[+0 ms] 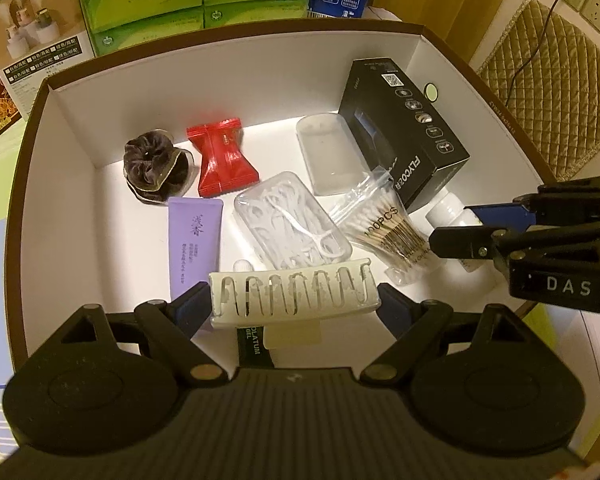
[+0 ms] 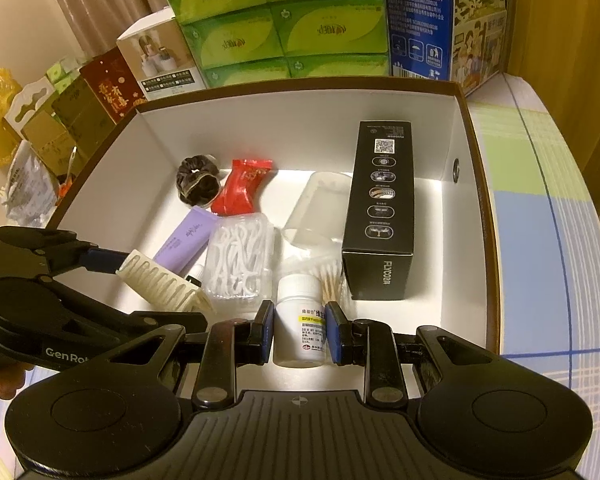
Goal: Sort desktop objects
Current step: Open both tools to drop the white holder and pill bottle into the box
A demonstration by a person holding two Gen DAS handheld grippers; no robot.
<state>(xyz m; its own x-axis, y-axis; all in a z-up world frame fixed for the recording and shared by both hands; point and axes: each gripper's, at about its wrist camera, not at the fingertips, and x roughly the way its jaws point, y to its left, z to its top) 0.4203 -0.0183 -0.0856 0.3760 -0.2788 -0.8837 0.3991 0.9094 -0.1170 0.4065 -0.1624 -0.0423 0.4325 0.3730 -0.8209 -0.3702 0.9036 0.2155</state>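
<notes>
My left gripper point(image 1: 294, 300) clamps the white rack point(image 1: 294, 294) by its ends, low over the box point(image 1: 72, 160) front | my right gripper point(image 2: 299, 334) grips the pill bottle point(image 2: 300, 320), inside the box beside the swabs point(image 1: 392, 232) | floss case point(image 1: 292, 220), purple tube point(image 1: 194, 240), black carton point(image 1: 404, 136) lie in the box.

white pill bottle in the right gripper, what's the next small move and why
Probably lower the white pill bottle a little further and release it. The right gripper is shut on its sides, and it hangs inside the storage box over a bare patch of floor, between the floss pick case and the black FLYCO box.
</notes>
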